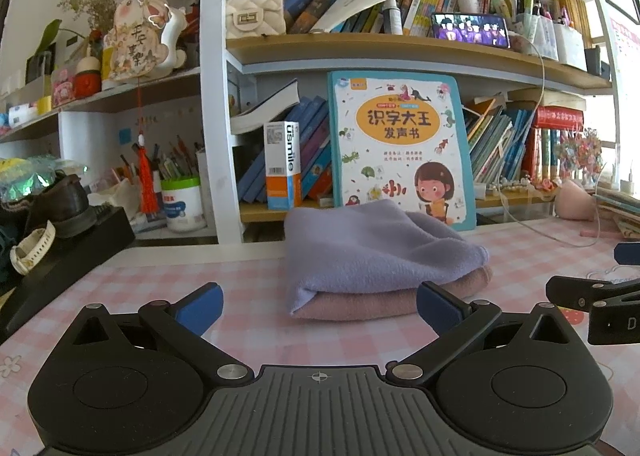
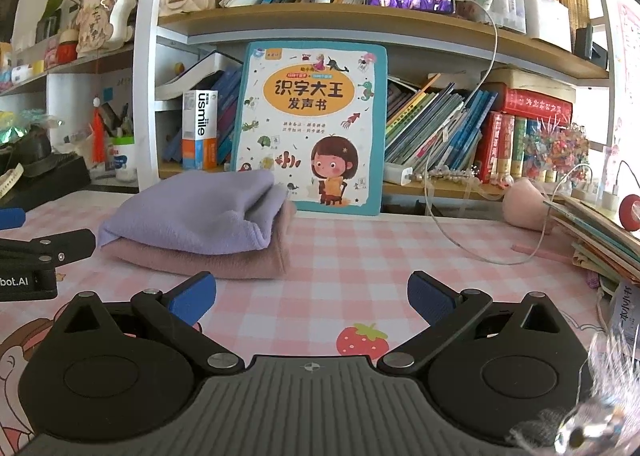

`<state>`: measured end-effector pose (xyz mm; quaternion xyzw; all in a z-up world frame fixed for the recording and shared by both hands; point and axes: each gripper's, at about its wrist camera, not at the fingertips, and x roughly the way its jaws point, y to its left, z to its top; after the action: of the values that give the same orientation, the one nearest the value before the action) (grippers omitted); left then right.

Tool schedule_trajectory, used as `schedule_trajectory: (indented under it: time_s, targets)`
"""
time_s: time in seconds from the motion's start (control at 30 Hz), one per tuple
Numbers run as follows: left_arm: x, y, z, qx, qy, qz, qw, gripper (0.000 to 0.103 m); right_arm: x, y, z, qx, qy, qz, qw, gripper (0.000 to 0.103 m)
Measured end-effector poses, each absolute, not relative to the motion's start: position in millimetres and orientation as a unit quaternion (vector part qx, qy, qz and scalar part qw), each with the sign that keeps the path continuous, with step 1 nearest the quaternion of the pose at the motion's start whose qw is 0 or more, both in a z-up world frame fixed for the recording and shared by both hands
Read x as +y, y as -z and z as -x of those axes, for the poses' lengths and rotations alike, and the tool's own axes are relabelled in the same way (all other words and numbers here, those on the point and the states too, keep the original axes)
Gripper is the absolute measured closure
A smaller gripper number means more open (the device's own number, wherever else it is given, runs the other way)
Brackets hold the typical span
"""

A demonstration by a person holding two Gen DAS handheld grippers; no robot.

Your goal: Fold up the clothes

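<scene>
Two folded cloths, lavender cloth [image 1: 372, 244] atop pink cloth [image 1: 360, 302], lie stacked ahead of my left gripper [image 1: 318, 306] and right gripper [image 2: 312, 296]; both jaws spread, empty.

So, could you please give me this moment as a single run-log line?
left gripper: open, empty | right gripper: open, empty | purple cloth: folded, atop folded pink cloth | table: stack near picture book

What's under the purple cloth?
The folded purple cloth lies on a folded pink cloth, which rests on the checked tablecloth. Only the pink cloth's edges show; its top is covered.
</scene>
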<state>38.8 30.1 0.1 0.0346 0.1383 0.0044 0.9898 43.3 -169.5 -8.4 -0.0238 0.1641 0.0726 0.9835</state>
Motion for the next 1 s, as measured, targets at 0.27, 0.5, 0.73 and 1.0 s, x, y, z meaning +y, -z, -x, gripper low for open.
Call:
schedule_trajectory:
  time_s: [0.27,0.5,0.73,1.0]
  targets:
    - [31.7,-1.3,-40.5,0.139,-0.001,-0.032,0.990,0.000,-169.9,8.5,-43.8,0.165,-0.073,0.024,0.983,0.000]
    - [31.6,-0.9,-40.9,0.140,-0.001,-0.031,0.990,0.000,-169.8,9.2,-44.0,0.166,-0.073,0.024,0.983,0.000]
    - [30.9,-0.5,-40.5,0.139,-0.003,-0.032,0.990,0.000,-169.4,9.1,-44.0,0.168,-0.073,0.025,0.983,0.000]
    - [31.8,-1.0,-41.1,0.141,-0.003,-0.031,0.989,0.000,-169.7,9.0,-44.7,0.168,-0.073,0.025,0.983,0.000]
